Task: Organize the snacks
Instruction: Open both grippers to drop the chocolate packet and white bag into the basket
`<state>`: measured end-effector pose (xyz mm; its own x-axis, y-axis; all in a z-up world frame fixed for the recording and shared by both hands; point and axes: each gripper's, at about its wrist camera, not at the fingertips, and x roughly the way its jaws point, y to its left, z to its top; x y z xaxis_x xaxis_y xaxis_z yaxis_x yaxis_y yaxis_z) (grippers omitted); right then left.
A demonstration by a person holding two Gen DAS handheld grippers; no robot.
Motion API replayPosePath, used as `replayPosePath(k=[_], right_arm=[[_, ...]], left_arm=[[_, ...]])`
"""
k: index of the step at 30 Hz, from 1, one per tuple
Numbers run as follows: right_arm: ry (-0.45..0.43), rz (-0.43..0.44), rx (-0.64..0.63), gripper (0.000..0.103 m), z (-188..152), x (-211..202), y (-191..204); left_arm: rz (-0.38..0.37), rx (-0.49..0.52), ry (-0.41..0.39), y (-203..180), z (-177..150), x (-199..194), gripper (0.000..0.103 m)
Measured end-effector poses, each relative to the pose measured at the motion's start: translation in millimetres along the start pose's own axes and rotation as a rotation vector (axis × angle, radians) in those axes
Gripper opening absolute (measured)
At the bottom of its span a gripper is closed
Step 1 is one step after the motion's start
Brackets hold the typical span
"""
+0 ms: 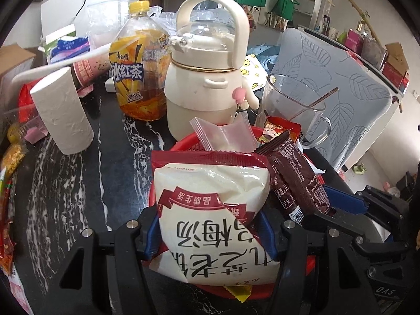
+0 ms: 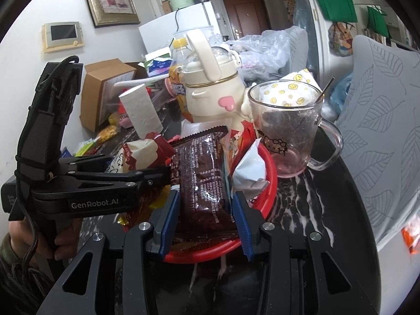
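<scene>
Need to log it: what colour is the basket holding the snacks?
Red basket, clearest in the right wrist view.

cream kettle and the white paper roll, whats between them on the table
Mainly the iced tea bottle, set slightly farther back, with bare dark marble nearer; the left wrist view shows it.

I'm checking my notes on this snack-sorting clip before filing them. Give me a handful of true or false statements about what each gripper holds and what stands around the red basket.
1. The left gripper grips a white and red pouch. True.
2. The right gripper is clamped on the glass mug. False: a dark brown snack packet sits between its fingers; the glass mug stands free beside the red basket.
3. Both held packs are over the red basket. True.
4. The paper roll lies inside the basket. False: the paper roll stands on the dark marbled table.
5. The iced tea bottle has a yellow cap. True.
</scene>
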<state>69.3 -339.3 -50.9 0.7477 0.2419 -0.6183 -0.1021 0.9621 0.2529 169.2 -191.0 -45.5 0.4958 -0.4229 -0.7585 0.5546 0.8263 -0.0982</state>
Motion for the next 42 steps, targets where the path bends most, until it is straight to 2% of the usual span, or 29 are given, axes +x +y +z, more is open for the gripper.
replayPosePath(k=[3, 10, 12, 13, 16, 17, 20, 24, 29, 42], right_arm=[[0.0, 0.001, -0.003, 0.042, 0.7, -1.4, -0.5], [-0.006, -0.013, 0.004, 0.044, 1.8, -6.3, -3.4], [-0.008, -0.02, 0.009, 0.048, 1.7, -7.9, -4.9], [-0.01, -0.024, 0.014, 0.049, 1.4, -9.1, -6.1], [-0.013, -0.02, 0.027, 0.049, -0.4, -13.1, -9.1], [-0.013, -0.023, 0.029, 0.049, -1.0, -14.1, -9.1], [-0.017, -0.033, 0.03, 0.049, -1.9, -16.4, -8.9], [-0.015, -0.032, 0.041, 0.049, -3.6, -18.4, -10.7], [0.01, -0.077, 0.027, 0.05, -7.4, -13.8, -8.8], [-0.022, -0.066, 0.026, 0.056, 0.5, -23.4, -1.8]], left_arm=[[0.012, 0.03, -0.003, -3.6, 1.1, -1.3, 0.061], [0.035, 0.008, -0.011, -1.9, 2.0, -8.2, 0.062], [0.027, -0.006, -0.009, -1.0, 2.6, -10.3, 0.062], [0.022, -0.011, -0.009, -1.0, 2.7, -12.5, 0.064], [0.045, -0.005, -0.031, -4.8, 2.8, -19.8, 0.079], [0.054, -0.004, -0.041, -5.7, 2.9, -22.0, 0.08], [0.083, 0.013, -0.058, -10.0, 5.2, -28.0, 0.081], [0.081, 0.016, -0.048, -10.1, 4.8, -25.9, 0.081], [0.084, 0.011, -0.057, -8.9, 2.5, -26.9, 0.081], [0.08, -0.012, -0.11, -1.2, 6.7, -49.8, 0.081]])
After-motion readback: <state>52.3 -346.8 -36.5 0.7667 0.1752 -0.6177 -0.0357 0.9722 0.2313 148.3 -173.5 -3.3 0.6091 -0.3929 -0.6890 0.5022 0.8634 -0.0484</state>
